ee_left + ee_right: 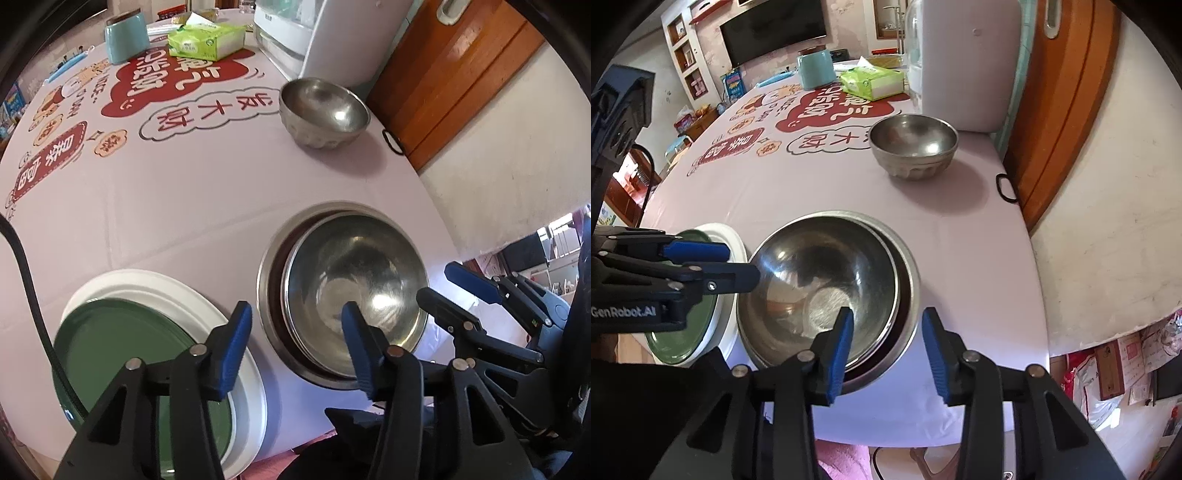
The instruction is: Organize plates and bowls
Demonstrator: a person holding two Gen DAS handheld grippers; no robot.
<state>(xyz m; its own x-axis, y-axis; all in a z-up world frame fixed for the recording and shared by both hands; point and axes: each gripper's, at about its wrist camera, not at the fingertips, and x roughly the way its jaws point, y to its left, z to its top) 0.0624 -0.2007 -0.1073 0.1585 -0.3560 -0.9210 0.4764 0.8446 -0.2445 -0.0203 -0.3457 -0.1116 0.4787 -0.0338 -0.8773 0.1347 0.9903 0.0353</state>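
At the tabletop's near edge, a steel bowl (354,295) sits nested in a larger steel basin (269,295). Beside it a green plate (110,350) lies on a white plate (207,314). Left gripper (295,343) and right gripper (888,343) both stand partly open, holding nothing. A small steel bowl (912,146) stands empty near the far edge.

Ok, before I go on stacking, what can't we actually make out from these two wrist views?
- Dark reddish dish between the shiny steel bowl and the wider steel basin: only a sliver shows in both views, the bowl covers it.
- Green round plate on the white plate: near edge hidden by the left gripper in the left view.
- Contact: whether the right gripper touches the basin's rim is unclear.
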